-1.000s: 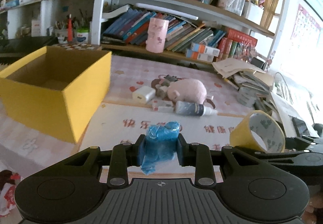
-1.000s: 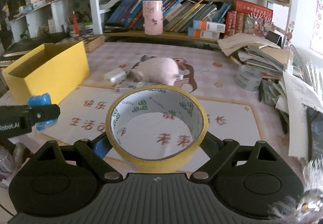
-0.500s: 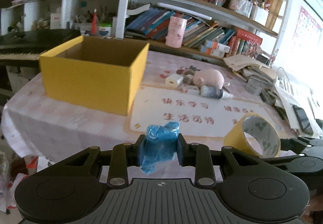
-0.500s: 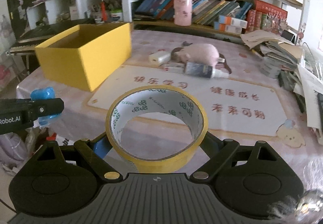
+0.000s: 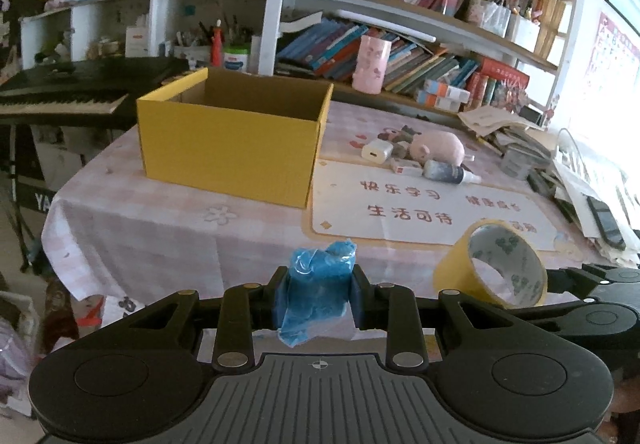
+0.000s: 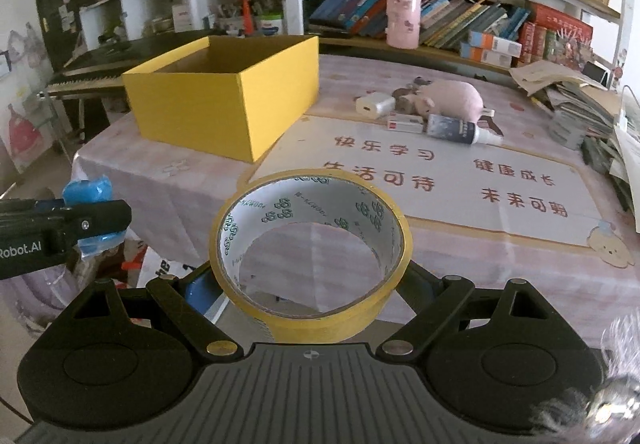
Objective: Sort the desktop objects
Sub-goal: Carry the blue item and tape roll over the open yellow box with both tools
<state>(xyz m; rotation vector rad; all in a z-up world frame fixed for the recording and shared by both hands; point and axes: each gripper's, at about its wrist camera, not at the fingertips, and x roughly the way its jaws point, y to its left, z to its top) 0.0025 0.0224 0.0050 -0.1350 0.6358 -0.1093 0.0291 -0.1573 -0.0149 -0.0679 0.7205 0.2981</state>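
My left gripper point(image 5: 319, 296) is shut on a crumpled blue packet point(image 5: 316, 284), held off the table's near edge; the packet also shows in the right wrist view point(image 6: 89, 192). My right gripper point(image 6: 310, 284) is shut on a yellow tape roll point(image 6: 312, 308), which also shows in the left wrist view point(image 5: 494, 264). An open yellow box point(image 5: 236, 140) stands on the table's left part point(image 6: 224, 100). Farther back lie a white charger point(image 5: 377, 149), a pink plush pig point(image 5: 438, 148), a small red-and-white packet point(image 6: 405, 122) and a dark bottle point(image 5: 448, 172).
A printed mat point(image 5: 420, 212) covers the pink tablecloth point(image 5: 160, 228). Stacked papers and a grey tape roll point(image 5: 516, 164) crowd the right side. Bookshelves point(image 5: 400, 56) stand behind, a keyboard piano point(image 5: 68, 92) to the left. Floor clutter lies below the table edge.
Both grippers have pulled back and away from the table with their loads still held. The box and the objects now look farther off, and the table's near edge is in view.
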